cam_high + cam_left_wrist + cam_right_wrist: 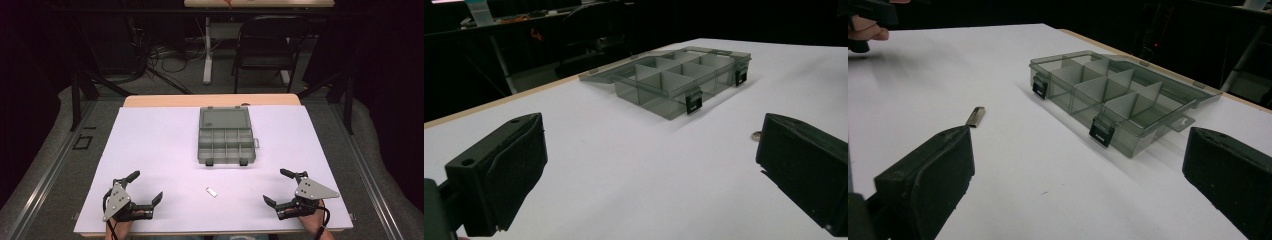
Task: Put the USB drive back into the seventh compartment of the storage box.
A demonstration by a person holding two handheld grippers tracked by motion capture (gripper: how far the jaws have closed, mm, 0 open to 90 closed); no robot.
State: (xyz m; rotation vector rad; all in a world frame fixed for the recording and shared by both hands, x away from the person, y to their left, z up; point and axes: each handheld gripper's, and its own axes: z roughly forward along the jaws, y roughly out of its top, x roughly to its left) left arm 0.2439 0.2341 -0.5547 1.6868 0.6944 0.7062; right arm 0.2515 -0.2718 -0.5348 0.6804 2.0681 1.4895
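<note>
The worktop (150,150) is covered with a white sheet, and a strip of pale wood shows along its far edge. On the sheet, toward the far side and near the middle, lies a grey transparent organizer box (226,142) with its lid open and lying flat behind it. Inside, dividers make two rows of small compartments, and two black latches sit on the near wall. Nearer to the person, well apart from the box, a small flat metal piece (211,192) lies on the white surface, about in the middle between left and right.
</note>
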